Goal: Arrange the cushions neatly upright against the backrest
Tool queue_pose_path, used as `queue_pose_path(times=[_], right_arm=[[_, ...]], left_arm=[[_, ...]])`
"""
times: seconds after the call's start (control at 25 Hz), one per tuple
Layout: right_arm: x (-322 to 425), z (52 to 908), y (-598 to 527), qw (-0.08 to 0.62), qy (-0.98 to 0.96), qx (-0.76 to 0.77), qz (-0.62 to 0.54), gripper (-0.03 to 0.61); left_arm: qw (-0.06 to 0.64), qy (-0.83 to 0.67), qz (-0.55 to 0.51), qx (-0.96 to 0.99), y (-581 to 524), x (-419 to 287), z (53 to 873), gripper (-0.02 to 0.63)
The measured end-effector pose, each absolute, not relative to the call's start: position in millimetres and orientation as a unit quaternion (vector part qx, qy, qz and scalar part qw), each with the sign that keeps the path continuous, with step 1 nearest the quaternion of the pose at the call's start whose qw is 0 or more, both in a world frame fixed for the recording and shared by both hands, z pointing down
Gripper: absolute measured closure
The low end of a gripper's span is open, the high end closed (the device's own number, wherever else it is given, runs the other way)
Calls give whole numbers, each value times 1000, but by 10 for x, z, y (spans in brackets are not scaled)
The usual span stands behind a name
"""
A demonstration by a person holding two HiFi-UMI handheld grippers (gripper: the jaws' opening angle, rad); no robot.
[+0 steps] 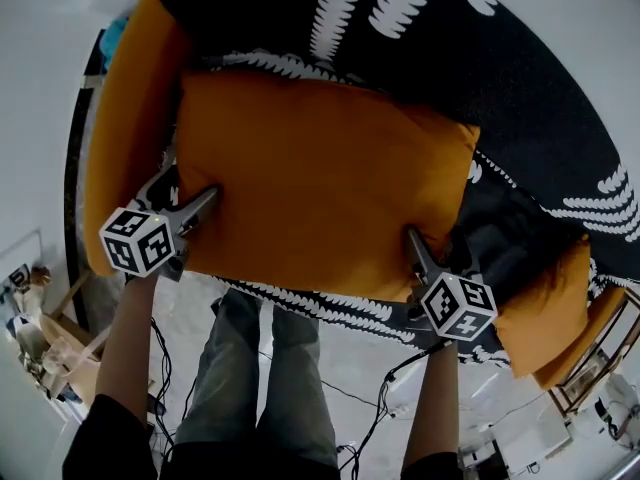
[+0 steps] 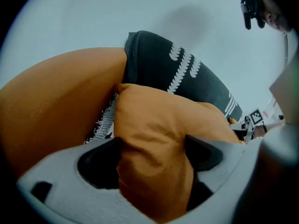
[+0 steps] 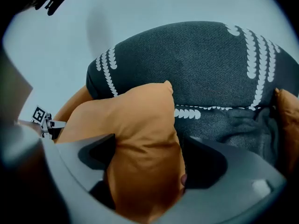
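A large orange cushion (image 1: 320, 178) leans against the dark sofa backrest (image 1: 400, 18) with its white pattern. My left gripper (image 1: 210, 200) is at the cushion's lower left edge and my right gripper (image 1: 412, 240) at its lower right edge. In the left gripper view the cushion's edge (image 2: 154, 139) bulges between the wide jaws of the left gripper (image 2: 152, 153). The right gripper view shows the same: the cushion's corner (image 3: 135, 125) sits inside the right gripper (image 3: 145, 157), with a dark gap beside the right jaw. Neither gripper pinches the fabric.
A second orange cushion (image 1: 125, 128) stands at the sofa's left end and a third (image 1: 545, 308) lies at the right, beside a rumpled grey cloth (image 3: 243, 125). Below the seat's front edge (image 1: 330, 308) are the person's legs, floor cables (image 1: 370, 408) and wooden frames at both sides.
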State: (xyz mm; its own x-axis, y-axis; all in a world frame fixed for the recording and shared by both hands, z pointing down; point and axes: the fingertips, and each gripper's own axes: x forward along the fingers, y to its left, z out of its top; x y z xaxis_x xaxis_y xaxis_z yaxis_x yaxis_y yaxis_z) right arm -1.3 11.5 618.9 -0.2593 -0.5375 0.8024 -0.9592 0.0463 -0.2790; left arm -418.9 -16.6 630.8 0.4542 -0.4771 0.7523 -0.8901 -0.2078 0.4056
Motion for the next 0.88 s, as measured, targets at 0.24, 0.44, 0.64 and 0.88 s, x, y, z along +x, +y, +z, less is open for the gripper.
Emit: queue_pose_path(times=[0.24, 0.44, 0.64, 0.88], right_arm=[[-105, 6334, 33, 258, -683, 516, 448, 119], [-235, 6330, 40, 284, -692, 497, 440, 252], [-297, 6277, 79, 305, -699, 488, 423, 317], [-317, 6087, 58, 316, -706, 512, 374, 359]], left_arm=[[446, -452, 224, 739, -226, -4125, 6377, 201], [449, -435, 230, 746, -235, -4025, 6345, 324], [439, -428, 236, 754, -170, -3986, 6275, 420], [407, -435, 233, 769, -201, -3956, 6098, 492]])
